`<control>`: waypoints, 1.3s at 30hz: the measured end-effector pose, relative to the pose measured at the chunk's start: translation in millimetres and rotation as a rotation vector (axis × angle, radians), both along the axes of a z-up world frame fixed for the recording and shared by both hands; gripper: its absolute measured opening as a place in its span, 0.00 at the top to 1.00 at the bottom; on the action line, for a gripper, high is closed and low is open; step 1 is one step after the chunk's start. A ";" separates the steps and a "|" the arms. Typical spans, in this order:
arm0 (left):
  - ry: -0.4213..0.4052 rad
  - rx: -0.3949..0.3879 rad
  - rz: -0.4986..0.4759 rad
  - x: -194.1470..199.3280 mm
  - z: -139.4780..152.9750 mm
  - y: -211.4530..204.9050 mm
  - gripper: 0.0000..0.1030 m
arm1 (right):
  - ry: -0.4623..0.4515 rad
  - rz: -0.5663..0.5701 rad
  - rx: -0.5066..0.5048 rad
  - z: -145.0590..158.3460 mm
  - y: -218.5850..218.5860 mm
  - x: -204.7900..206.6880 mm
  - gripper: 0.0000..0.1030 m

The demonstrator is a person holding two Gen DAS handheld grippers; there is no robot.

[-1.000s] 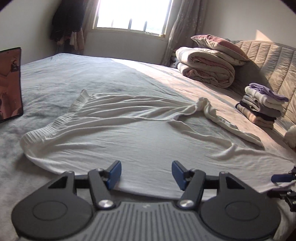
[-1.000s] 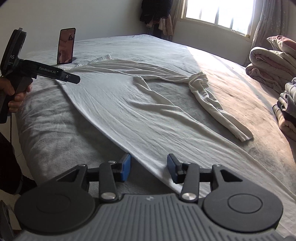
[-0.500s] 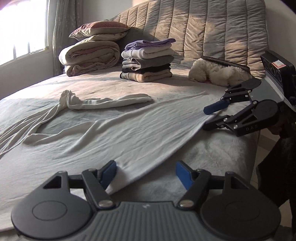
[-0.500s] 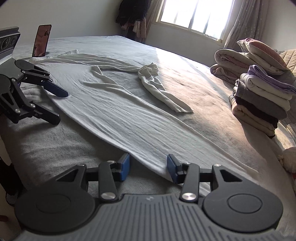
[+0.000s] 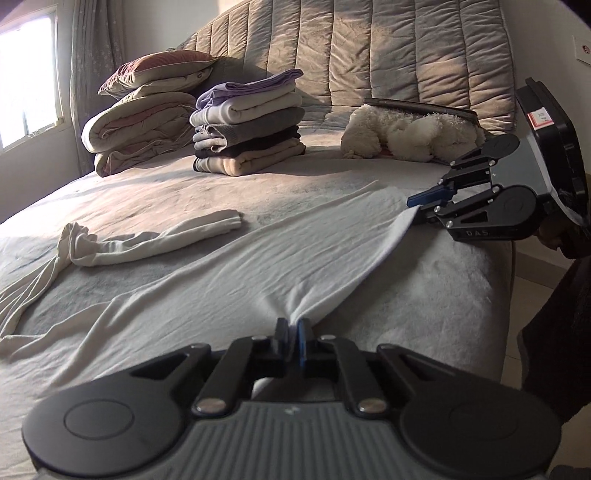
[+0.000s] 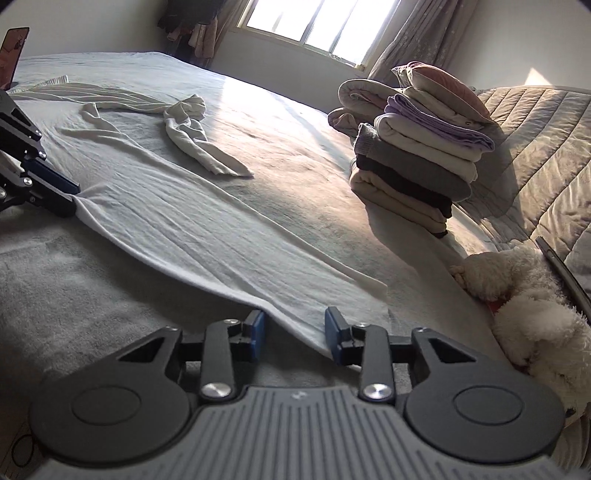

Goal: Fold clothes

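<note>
One white garment [image 5: 229, 273] lies spread on the grey bed [image 5: 424, 306], its near edge running along the bed's side. One sleeve [image 6: 192, 144] trails loose across the bed toward the window [image 6: 317, 22]; a second sleeve cannot be made out. The left gripper [image 5: 293, 338] has its blue pads pressed together on a pinch of that near edge. The right gripper [image 6: 293, 334] stands with its jaws wide apart, the garment's corner lying between them, ungripped. Toward the headboard [image 5: 388, 51] sits one stack of folded clothes [image 5: 247, 125], about six pieces, beside one pile of folded quilts topped by one pillow [image 5: 159, 70]. One fluffy white toy [image 5: 410, 133] lies near the headboard with a dark flat thing resting on it, too unclear to name. One phone [image 6: 13, 48] stands at the far edge, cut off by the frame.
</note>
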State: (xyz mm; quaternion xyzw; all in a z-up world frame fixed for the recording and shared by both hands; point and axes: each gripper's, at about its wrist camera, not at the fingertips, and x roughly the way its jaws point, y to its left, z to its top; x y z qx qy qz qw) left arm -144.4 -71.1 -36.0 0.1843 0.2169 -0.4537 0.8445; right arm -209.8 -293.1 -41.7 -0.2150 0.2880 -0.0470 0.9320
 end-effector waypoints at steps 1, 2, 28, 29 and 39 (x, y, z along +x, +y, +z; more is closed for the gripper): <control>0.005 -0.006 -0.004 -0.9 1.4 0.7 0.98 | 0.007 -0.008 -0.035 -1.8 -0.8 -0.8 1.00; 0.017 -0.018 -0.010 -1.6 3.4 2.3 0.98 | 0.012 -0.008 -0.057 -2.4 -1.1 -2.8 1.00; 0.185 -0.204 0.174 50.9 31.3 50.0 0.39 | 0.006 0.028 0.362 63.6 -36.1 -8.9 0.50; 0.187 -0.201 0.207 57.6 29.7 52.7 0.38 | -0.004 0.031 0.386 61.8 -29.4 -2.9 0.50; 0.225 -0.185 0.532 112.6 4.8 96.5 0.28 | -0.038 0.017 0.408 6.8 0.0 31.1 0.40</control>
